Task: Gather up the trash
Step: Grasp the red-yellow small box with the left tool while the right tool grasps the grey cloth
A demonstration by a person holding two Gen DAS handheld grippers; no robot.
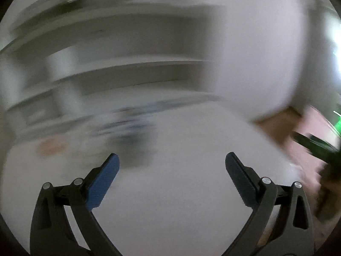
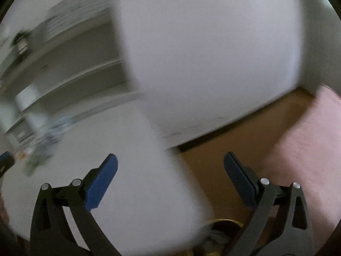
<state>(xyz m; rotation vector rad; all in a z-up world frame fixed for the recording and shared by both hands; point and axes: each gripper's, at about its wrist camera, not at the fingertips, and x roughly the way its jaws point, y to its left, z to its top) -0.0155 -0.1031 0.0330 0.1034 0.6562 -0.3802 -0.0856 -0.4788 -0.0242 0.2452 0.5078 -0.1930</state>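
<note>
Both views are smeared by motion. My left gripper (image 1: 172, 160) is open over the white table (image 1: 181, 192), with nothing between its blue pads. Blurred pieces of trash (image 1: 127, 125) lie further back on the table, and an orange smear (image 1: 51, 147) shows to the left. My right gripper (image 2: 170, 162) is also open and holds nothing. It hangs above the table's right edge (image 2: 170, 170). Below it, a gold-rimmed bin (image 2: 221, 230) shows crumpled stuff inside. Blurred trash (image 2: 42, 143) sits on the table at far left.
A white cabinet (image 2: 202, 53) stands behind the table beside open shelves (image 2: 74, 64). Brown floor (image 2: 234, 138) and a pink surface (image 2: 309, 138) lie to the right. A dark shape (image 1: 315, 147) crosses the right edge of the left wrist view.
</note>
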